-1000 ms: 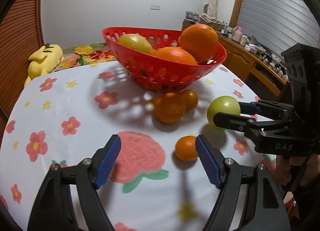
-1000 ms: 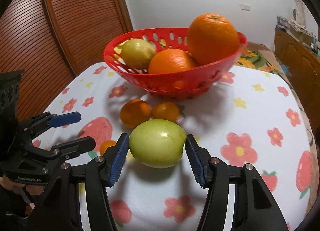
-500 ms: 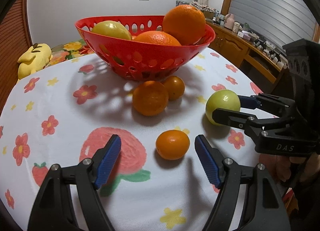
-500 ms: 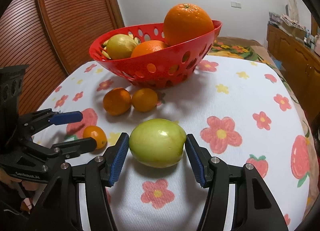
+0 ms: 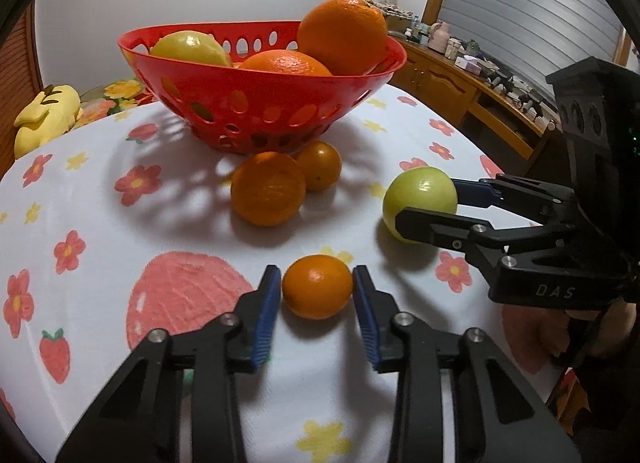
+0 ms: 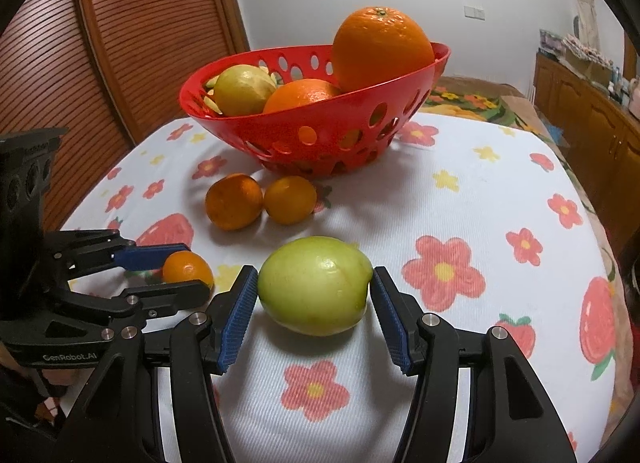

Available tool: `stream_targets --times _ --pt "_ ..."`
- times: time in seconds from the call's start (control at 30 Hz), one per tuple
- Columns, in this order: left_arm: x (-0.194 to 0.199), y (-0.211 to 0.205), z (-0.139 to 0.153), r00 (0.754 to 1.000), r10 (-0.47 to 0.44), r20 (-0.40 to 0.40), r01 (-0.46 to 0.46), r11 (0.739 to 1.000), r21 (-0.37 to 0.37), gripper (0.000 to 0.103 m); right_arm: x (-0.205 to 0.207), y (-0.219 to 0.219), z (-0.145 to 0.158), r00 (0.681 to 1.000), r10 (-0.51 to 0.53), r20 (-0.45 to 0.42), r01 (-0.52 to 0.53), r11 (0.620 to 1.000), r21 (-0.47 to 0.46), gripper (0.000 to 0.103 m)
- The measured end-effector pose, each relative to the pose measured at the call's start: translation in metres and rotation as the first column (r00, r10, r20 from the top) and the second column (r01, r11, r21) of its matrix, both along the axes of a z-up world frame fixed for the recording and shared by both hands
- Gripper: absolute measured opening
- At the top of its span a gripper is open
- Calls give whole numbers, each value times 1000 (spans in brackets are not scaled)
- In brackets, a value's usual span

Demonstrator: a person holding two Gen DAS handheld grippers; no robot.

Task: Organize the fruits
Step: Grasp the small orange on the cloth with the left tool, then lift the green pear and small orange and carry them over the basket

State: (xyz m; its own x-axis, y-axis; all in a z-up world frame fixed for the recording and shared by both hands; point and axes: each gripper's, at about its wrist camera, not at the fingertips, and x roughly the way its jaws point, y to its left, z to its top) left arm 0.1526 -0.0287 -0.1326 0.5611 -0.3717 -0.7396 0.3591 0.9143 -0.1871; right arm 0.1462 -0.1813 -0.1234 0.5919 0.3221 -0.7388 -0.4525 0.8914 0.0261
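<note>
Only the left wrist view shows the yellow plush toy (image 5: pixel 46 113) at frame left; at lower centre, the left gripper (image 5: pixel 316 289), wide before, has just closed onto the small orange (image 5: pixel 318 286), while the right gripper (image 6: pixel 314 289) clasps the green fruit (image 6: pixel 315 285).

The left tongs (image 5: pixel 316 295), wide open around the small tangerine (image 5: pixel 318 287) a moment ago, have just been closing and now have both blue pads (image 5: pixel 266 315) pressed against its sides, the fruit resting on the worktop (image 5: pixel 160 223).
</note>
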Motion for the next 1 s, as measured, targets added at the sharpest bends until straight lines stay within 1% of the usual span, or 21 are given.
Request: stream_targets --times 0.17,0.3,0.47,0.57,0.67,0.83,1.0 --pt "-2 3 2 1000 24 19 -24 1000 3 32 2 3 -3 1000 11 -20 -10 1000 3 59" --pt "-3 13 9 998 58 39 -57 998 -18 32 2 3 -3 1000 9 -17 -9 1000 1 59" --pt "-5 23 18 994 85 62 -84 996 -23 32 2 2 -2 1000 3 -15 -3 1000 2 59" --pt "-5 28 27 992 101 78 -100 995 -12 32 0 -1 -1 1000 9 -12 -9 1000 14 58" --pt "-7 31 39 989 107 105 -106 994 -14 32 -4 -1 4 1000 11 11 -11 1000 -12 58" --pt "-10 36 62 981 114 155 -111 993 -26 32 -9 -4 22 999 20 44 -20 1000 -3 58" --pt "-11 35 81 974 120 190 -117 993 -23 32 -13 -3 50 995 31 96 -32 999 4 58"
